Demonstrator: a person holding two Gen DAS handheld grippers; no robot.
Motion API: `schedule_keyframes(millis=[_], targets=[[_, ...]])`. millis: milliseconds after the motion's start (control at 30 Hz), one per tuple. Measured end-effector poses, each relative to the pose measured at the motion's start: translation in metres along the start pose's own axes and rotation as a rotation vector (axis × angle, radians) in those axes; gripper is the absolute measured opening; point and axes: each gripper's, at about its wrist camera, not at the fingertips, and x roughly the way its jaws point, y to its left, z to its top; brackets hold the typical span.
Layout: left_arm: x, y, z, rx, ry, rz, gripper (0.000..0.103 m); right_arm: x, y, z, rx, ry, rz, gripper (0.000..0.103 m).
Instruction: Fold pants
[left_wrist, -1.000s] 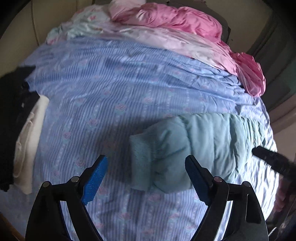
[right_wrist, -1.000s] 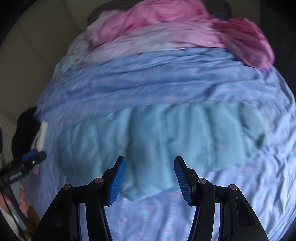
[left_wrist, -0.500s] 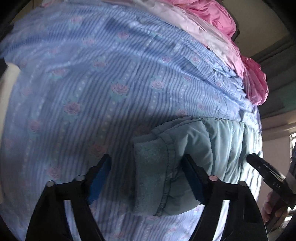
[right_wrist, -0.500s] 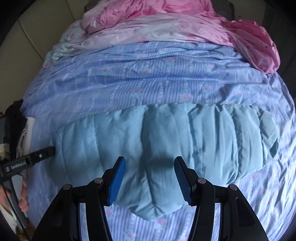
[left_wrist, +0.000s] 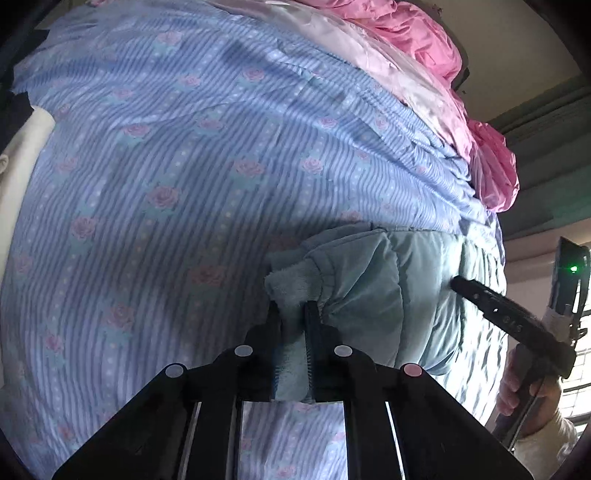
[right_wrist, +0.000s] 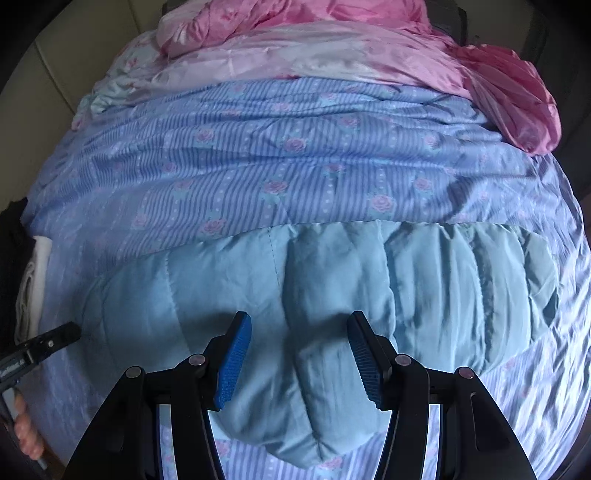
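Left gripper (left_wrist: 292, 314) clamps the pants (left_wrist: 369, 295); right gripper (right_wrist: 299, 354) gapes above.

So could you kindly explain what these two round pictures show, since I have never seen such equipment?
No robot here: a person holds a handheld two-finger clamp in each hand, and each clamp carries a wide-angle camera looking along its fingers. In the left wrist view, the left gripper has closed on the fleecy end of the light blue padded pants. In the right wrist view, the right gripper is open above the middle of the pants. They lie stretched across a blue striped rose-print bedcover, with a pink quilt bunched at the far end. Cream and black clothes lie at the left edge.
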Motion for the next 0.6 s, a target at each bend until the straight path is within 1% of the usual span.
schedule_keyframes(millis=[67, 133, 167, 300, 400, 467, 500, 533, 567, 600], targets=[[0.001, 0.003, 0.003, -0.02, -0.001, -0.009, 0.013, 0.002, 0.0, 0.001, 0.009, 0.0, -0.005, 0.056], [0.003, 0.002, 0.001, -0.008, 0.0, 0.014, 0.013, 0.005, -0.002, 0.0, 0.017, 0.009, -0.01, 0.056], [0.004, 0.0, 0.001, 0.004, -0.003, 0.036, 0.013, 0.006, -0.003, -0.001, 0.017, 0.011, -0.015, 0.056], [0.014, -0.005, 0.006, 0.015, 0.001, 0.095, 0.013, 0.015, -0.009, -0.001, -0.008, 0.015, -0.097, 0.056], [0.019, -0.016, 0.009, 0.08, 0.006, 0.164, 0.017, 0.018, -0.018, 0.0, 0.0, 0.028, -0.075, 0.056], [0.011, -0.026, 0.01, 0.133, -0.013, 0.218, 0.023, 0.003, -0.025, -0.002, 0.016, 0.0, -0.078, 0.056], [0.004, -0.03, 0.008, 0.152, -0.038, 0.253, 0.033, -0.008, -0.029, -0.005, 0.018, -0.028, -0.069, 0.056], [-0.009, -0.036, 0.005, 0.179, -0.08, 0.304, 0.04, -0.019, -0.032, -0.01, 0.014, -0.058, -0.061, 0.056], [-0.02, -0.041, 0.002, 0.2, -0.115, 0.316, 0.051, -0.03, -0.035, -0.014, 0.009, -0.081, -0.06, 0.056], [-0.033, -0.048, -0.005, 0.231, -0.156, 0.308, 0.052, -0.045, -0.04, -0.023, -0.001, -0.115, -0.052, 0.056]])
